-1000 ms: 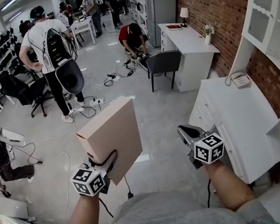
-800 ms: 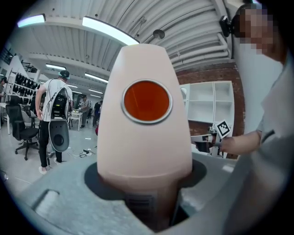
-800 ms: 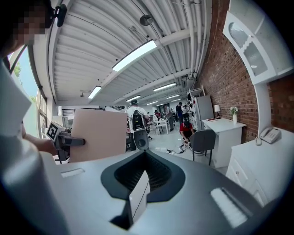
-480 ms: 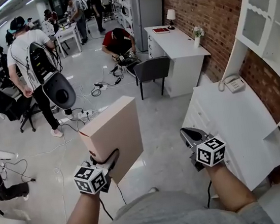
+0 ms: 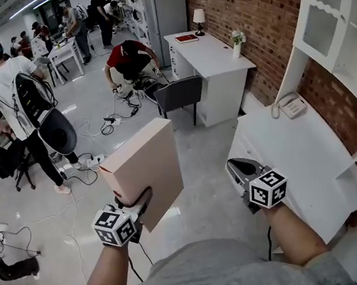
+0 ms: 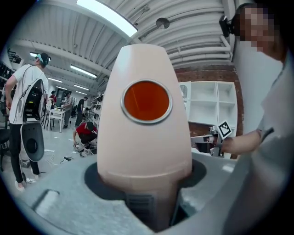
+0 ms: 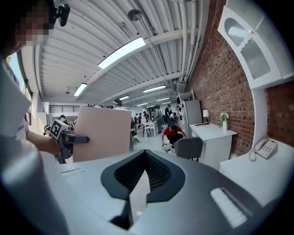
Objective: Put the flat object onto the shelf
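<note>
Gripping flat beige box (orange disc on edge) | left claw clamped on it | right claw together

The left gripper is pinching the bottom edge of a flat, pale pink cardboard box. The box is standing up tall above the shiny grey floor. The right gripper is hanging beside a long white cabinet, with its jaws looking pressed together. A white telephone is sitting on the cabinet's far end, below a white shelf unit on the red brick wall. Farther off, a person in a red shirt is crouching near a grey chair and a white desk.
</note>
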`<state>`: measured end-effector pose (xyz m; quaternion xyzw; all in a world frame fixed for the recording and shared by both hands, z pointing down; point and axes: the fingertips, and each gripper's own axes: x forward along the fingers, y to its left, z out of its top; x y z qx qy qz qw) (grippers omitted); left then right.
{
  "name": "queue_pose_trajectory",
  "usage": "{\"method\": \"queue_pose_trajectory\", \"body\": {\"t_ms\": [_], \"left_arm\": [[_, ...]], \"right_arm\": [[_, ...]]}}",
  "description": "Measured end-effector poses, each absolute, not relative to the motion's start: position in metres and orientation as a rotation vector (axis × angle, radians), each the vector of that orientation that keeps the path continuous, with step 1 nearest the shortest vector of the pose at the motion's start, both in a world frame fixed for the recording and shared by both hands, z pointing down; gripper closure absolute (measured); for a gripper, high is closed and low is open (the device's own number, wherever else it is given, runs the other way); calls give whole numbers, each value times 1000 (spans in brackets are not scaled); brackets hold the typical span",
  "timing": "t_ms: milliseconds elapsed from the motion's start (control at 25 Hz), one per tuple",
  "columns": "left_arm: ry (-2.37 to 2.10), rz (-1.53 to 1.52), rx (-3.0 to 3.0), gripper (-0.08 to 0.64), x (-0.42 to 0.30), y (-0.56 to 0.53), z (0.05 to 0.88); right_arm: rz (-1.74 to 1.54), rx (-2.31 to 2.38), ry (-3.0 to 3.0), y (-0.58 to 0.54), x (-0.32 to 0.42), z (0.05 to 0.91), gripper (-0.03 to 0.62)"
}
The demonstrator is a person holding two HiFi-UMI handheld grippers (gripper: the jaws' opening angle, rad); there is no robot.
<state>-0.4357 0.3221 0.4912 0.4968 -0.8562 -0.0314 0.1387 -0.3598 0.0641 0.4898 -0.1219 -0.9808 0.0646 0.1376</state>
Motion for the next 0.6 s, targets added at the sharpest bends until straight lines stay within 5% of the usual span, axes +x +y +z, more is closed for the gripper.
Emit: {"method": "queue_pose_trajectory", "body": {"t_ms": [600], "left_arm": [[-2473, -78, 1460, 273, -408, 193, 492]], "right_arm": [[178, -412, -2827, -46, -344, 494, 583]]}}
